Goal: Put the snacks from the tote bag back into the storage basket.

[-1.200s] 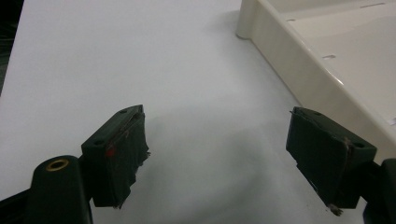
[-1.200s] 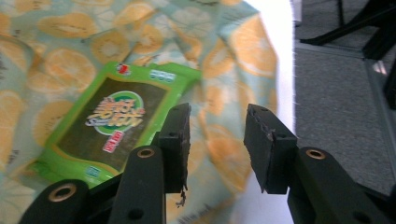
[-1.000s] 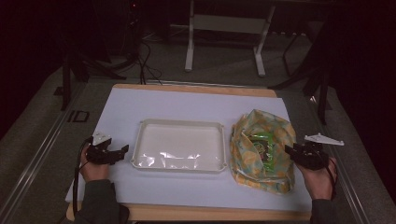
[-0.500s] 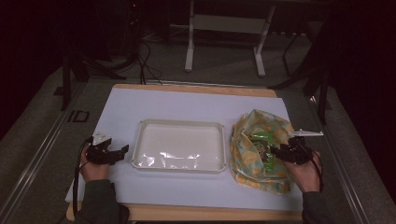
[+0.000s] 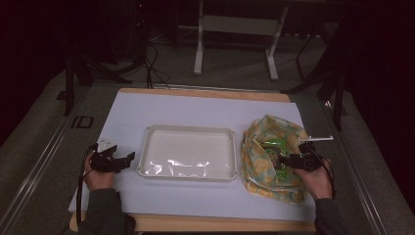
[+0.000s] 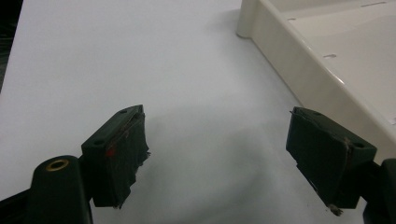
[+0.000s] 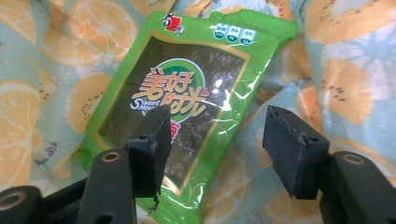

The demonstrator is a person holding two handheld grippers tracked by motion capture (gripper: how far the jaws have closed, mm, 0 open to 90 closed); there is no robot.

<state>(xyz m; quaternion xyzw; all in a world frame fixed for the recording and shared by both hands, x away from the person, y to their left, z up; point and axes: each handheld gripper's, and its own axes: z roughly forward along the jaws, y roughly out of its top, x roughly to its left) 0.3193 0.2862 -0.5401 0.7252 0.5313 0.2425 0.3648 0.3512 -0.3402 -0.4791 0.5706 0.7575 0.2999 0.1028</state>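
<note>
A green snack packet (image 7: 187, 88) lies inside an orange-and-kiwi patterned bag (image 5: 266, 159) at the table's right. My right gripper (image 5: 281, 160) reaches into the bag just over the packet (image 5: 273, 151); its jaws have just been opening and stand apart, with the packet's lower edge below them, not pressed by the pads (image 7: 159, 140). My left gripper (image 5: 128, 159) rests on the white table cover (image 6: 140, 70) left of the cream tray (image 5: 188, 132), open and holding nothing. The tray's wall (image 6: 299, 60) runs along the right of the left gripper view.
The white cover ends at a wooden table edge (image 5: 195, 223) near the person. Beyond the table's far edge stand a metal frame (image 5: 235, 29) and dark cables on the floor. Bare cover lies between the tray and the bag.
My right gripper has moved left from the bag's right side to over the packet inside it, and its jaws stand wider apart. The left hand has stayed put.
</note>
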